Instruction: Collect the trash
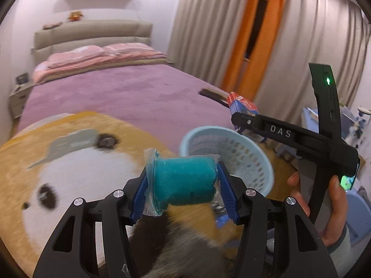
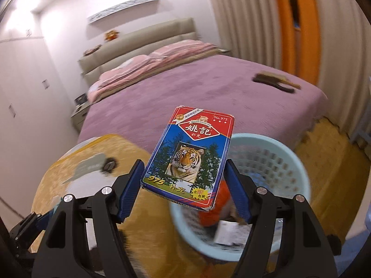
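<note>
My left gripper point(image 1: 183, 183) is shut on a clear plastic bag of teal slime point(image 1: 185, 180), held above the animal-print blanket, just left of a light blue perforated trash basket point(image 1: 252, 155). My right gripper point(image 2: 185, 178) is shut on a playing-card box with a tiger picture point(image 2: 187, 157), held above the near left rim of the basket point(image 2: 287, 153). The right gripper and its card box also show in the left wrist view point(image 1: 243, 106), above the basket's far rim. Inside the basket lie an orange object point(image 2: 213, 210) and a white paper point(image 2: 229, 231).
A bed with a purple cover point(image 1: 116, 92) and pink pillows point(image 1: 97, 55) fills the background. A dark brush with a wooden handle point(image 2: 273, 82) lies on the bed's right side. An orange and white animal-print blanket point(image 1: 69, 169) lies under the grippers. Curtains point(image 1: 208, 27) hang at right.
</note>
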The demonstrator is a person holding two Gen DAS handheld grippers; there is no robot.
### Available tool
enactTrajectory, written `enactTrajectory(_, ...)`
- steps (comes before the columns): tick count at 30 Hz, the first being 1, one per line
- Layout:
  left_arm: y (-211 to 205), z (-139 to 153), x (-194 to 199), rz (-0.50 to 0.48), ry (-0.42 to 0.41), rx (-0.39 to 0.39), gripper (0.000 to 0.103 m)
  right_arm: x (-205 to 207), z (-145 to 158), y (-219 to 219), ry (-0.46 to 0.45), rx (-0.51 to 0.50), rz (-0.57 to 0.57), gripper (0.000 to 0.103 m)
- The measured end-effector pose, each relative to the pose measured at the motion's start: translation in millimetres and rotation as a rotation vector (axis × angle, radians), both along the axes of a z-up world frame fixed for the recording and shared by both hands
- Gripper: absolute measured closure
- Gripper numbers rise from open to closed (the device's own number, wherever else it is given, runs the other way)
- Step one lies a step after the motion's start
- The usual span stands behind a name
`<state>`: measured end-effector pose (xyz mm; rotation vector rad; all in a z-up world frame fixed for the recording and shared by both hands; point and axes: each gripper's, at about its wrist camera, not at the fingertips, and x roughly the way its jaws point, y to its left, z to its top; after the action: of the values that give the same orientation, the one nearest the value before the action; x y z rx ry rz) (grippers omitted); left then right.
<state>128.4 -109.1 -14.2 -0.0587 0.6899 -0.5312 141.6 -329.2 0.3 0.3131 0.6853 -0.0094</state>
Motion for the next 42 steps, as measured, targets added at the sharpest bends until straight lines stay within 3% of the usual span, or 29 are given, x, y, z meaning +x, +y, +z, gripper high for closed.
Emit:
enactTrajectory(11, -94.6, -40.4, 52.7, -0.115, 0.105, 0.015, 0.049, 19.1, -38.4, -96.9, 0.130, 0.125, -0.130, 0.036)
enactTrajectory(12, -101.4, -43.3, 56.4, -0.118, 0.102, 0.021, 0.047, 22.7, -41.0, -99.9, 0.143, 0.125, -0.129, 0.035)
enactTrajectory(15, -112.7, -47.6, 65.3, -0.112, 0.092, 0.033, 0.022, 30.9, -48.6, -103.3, 0.173, 0.123, -0.126, 0.033)
enactTrajectory(21, -105.4, -48.0, 66.0, -0.113, 0.085, 0.040, 0.017, 25.6, -56.7, -103.1, 0.179, 0.120, -0.115, 0.027)
enactTrajectory(28, -67.4, -28.7, 38.2, -0.032, -0.013, 0.022, 0.013, -5.7, -40.3, -82.6, 0.111, 0.094, -0.064, 0.027)
enactTrajectory(36, -15.7, -6.2, -14.5, 0.091, -0.182, 0.044, 0.008, -57.0, -10.1, -26.1, -0.054, -0.052, 0.005, 0.027)
enactTrajectory(42, 10.9, -16.1, -31.8, 0.216, -0.274, 0.099, 0.007, -86.3, -7.3, 4.3, -0.187, -0.125, -0.019, 0.026)
